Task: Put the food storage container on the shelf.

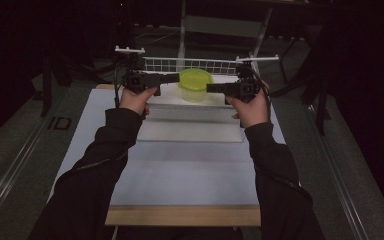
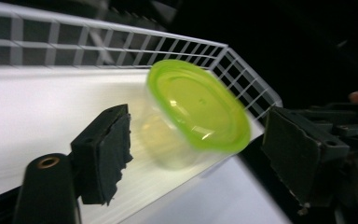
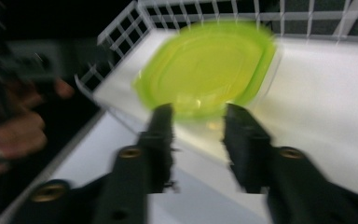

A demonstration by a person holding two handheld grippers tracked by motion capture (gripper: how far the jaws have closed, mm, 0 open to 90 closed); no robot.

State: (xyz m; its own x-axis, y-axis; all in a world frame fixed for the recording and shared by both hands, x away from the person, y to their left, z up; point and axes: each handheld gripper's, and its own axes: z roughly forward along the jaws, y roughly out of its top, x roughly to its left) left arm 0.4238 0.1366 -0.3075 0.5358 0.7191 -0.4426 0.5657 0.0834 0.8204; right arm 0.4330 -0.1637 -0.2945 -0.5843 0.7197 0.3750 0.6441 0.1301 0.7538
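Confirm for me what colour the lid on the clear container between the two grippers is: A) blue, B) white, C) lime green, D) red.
C: the lid on the clear container is lime green in the high view and both gripper views, set between the left gripper and the right gripper on the white raised shelf.

One clear plastic container point(image 1: 195, 86) with a lime-green lid point(image 2: 198, 103) fitted on, lid closed, sits upright on the white raised shelf point(image 1: 190, 117) just before the white wire fence point(image 1: 190, 64), between both grippers.
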